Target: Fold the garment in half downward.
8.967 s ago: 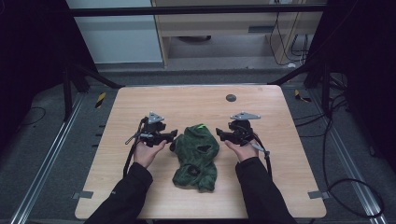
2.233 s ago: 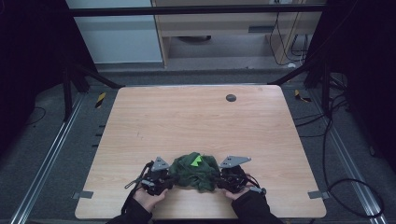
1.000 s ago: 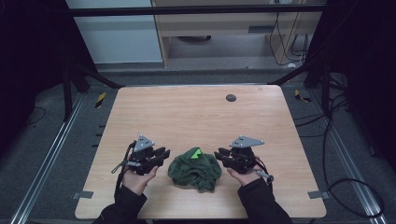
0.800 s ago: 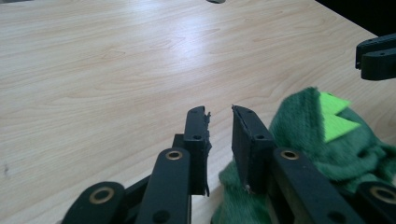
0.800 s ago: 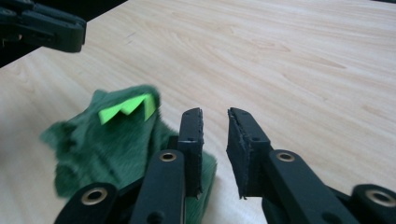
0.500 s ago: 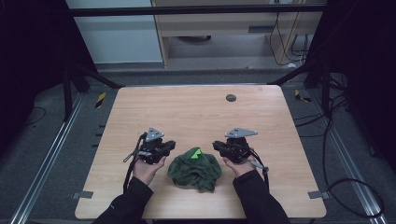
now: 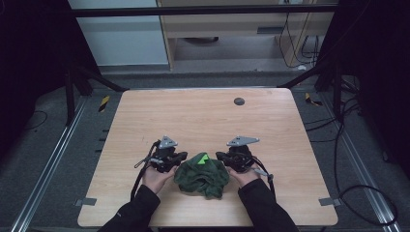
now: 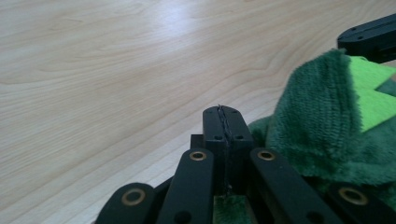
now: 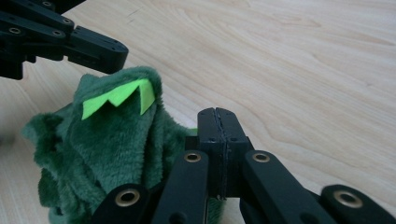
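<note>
Item: 1 green plush garment (image 7: pixel 202 173), bunched on bench (image 7: pixel 203 116). Left gripper (image 7: pixel 180 157) and right gripper (image 7: pixel 220 156) flank it, jaws pinched together, seemingly nipping fabric edges for spreading.

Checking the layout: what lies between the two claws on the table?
The green plush garment lies bunched between the left claw and right claw, seen in the high view.

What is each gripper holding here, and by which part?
Both sets of jaws are shut. The left gripper and right gripper flank the green plush garment; green pile shows at each jaw base, but whether fabric is pinched cannot be told.
</note>
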A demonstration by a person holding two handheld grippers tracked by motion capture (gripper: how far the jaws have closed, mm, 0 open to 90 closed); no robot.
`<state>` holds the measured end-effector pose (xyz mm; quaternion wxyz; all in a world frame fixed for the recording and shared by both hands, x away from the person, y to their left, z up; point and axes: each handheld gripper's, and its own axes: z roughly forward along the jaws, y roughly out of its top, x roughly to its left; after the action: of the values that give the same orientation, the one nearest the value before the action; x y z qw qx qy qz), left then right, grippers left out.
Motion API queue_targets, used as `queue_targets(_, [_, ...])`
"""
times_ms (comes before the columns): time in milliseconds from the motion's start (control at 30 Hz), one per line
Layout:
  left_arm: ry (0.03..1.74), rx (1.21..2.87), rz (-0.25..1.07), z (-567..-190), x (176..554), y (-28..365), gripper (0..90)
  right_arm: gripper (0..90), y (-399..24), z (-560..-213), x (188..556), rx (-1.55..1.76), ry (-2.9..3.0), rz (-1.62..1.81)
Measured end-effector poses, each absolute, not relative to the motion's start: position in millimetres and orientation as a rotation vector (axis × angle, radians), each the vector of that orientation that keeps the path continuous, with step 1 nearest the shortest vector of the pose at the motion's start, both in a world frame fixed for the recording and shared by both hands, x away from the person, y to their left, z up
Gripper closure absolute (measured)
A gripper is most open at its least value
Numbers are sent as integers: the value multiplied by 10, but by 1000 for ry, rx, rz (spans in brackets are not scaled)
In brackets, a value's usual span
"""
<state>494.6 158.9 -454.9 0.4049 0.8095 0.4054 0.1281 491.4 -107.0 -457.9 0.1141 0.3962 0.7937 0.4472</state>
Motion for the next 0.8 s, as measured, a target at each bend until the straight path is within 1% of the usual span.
queue_targets(233, [987, 2054, 290, -4542, 4898, 1553, 897, 900, -992, -4637, 4872, 1139, 2377, 1311])
queue_targets(467, [944, 2056, 278, -4489, 4777, 1526, 897, 898, -944, -4588, 4779, 1097, 2398, 1349])
queue_targets(800, [893, 2050, 256, -4398, 4544, 1599, 896, 897, -942, -4530, 4625, 1059, 2417, 1389])
